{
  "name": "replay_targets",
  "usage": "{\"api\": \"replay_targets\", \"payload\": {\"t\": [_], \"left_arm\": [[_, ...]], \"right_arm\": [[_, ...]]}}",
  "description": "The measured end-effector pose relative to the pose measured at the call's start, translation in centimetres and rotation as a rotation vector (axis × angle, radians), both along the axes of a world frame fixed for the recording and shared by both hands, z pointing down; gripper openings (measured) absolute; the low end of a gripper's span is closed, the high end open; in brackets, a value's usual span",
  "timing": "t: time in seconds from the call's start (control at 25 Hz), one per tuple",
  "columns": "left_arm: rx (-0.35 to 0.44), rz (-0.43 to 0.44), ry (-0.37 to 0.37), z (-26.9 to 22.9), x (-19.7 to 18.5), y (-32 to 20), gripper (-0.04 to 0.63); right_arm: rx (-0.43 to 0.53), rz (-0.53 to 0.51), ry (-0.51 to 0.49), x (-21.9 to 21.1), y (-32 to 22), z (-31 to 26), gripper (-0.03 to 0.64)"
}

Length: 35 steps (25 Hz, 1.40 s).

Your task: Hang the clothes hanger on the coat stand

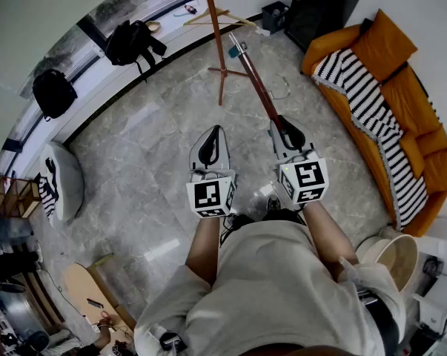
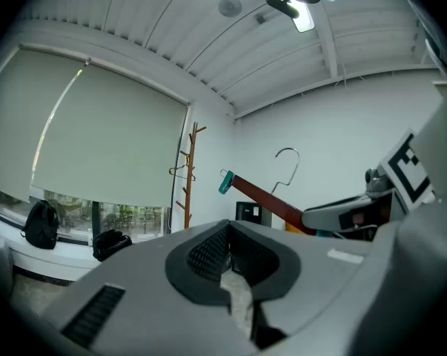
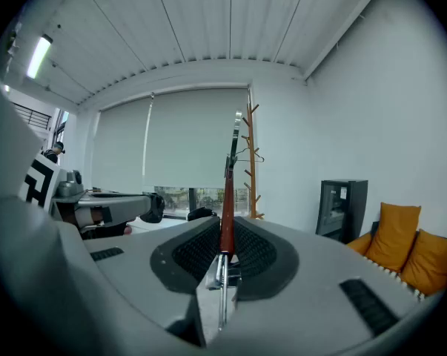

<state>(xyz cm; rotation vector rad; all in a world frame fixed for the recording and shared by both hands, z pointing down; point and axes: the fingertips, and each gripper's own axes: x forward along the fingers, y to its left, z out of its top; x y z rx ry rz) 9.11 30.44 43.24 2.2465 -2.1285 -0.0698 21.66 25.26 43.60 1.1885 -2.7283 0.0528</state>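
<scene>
The clothes hanger (image 1: 254, 80) is a red-brown wooden bar with a teal clip at its far end and a metal hook (image 2: 286, 162). My right gripper (image 1: 290, 134) is shut on its near end, and the bar (image 3: 227, 199) runs up out of the jaws, pointing toward the coat stand. The wooden coat stand (image 1: 217, 28) stands ahead by the window, clear of the hanger's tip; it also shows in both gripper views (image 2: 187, 176) (image 3: 250, 162). My left gripper (image 1: 210, 145) is beside the right one, shut (image 2: 227, 256) with nothing in it.
Another hanger (image 1: 217, 17) hangs on the stand. Two black backpacks (image 1: 130, 41) (image 1: 53, 91) sit on the window ledge at left. An orange sofa with a striped blanket (image 1: 386, 102) lines the right wall, with a black cabinet (image 1: 319, 6) beyond it. A cushion (image 1: 60, 180) lies on the floor at left.
</scene>
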Motion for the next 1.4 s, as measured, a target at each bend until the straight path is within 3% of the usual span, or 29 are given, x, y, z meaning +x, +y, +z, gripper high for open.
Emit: {"api": "replay_targets", "payload": {"t": [0.32,0.76,1.04,1.4], "left_arm": [[-0.013,-0.001,0.002,1.0,-2.7,2.6,0.009],[-0.067,-0.056,0.064,5.2,-8.8,5.2,0.009],[-0.102,-0.064,0.043,5.7,-12.1,-0.5,0.009],[-0.143,-0.056,0.016,4.9,-15.7,-13.0,0.009]], "right_arm": [[-0.002,0.011,-0.017,-2.4,1.0,0.4,0.054],[-0.001,-0.026,0.061,-7.1,0.9,2.2,0.054],[-0.020,-0.083,0.061,-11.2,-5.1,3.1,0.054],[-0.041,-0.160,0.064,-14.9,-17.1,3.3,0.054]]}}
